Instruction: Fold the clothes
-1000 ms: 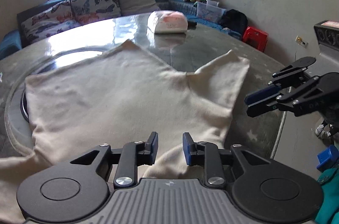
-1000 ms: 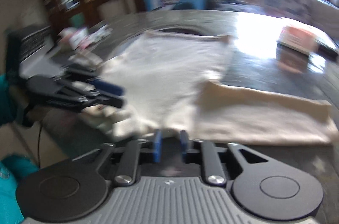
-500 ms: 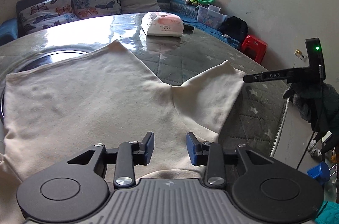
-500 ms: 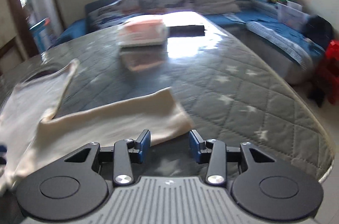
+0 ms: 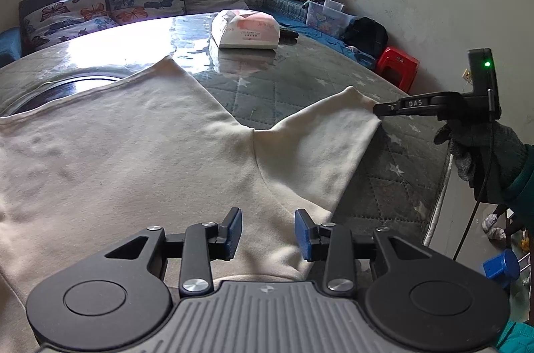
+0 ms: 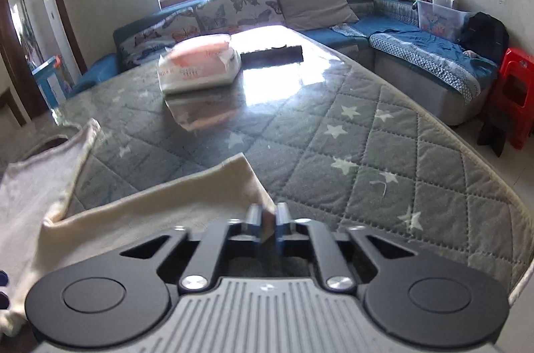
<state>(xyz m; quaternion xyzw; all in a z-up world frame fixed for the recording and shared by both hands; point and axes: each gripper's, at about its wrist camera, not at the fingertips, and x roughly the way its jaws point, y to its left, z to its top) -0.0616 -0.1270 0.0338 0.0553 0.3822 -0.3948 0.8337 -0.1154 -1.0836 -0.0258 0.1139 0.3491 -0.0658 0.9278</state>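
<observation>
Cream shirt (image 5: 140, 146) flat on desk (image 5: 300, 92), unfolded; right tool (image 6: 267, 221) clenched on sleeve (image 5: 333, 132) end, left tool (image 5: 268, 232) released above hem

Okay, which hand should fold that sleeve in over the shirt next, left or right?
Right, probably. The right gripper is shut on the sleeve end, while the left gripper is open above the shirt.
</observation>
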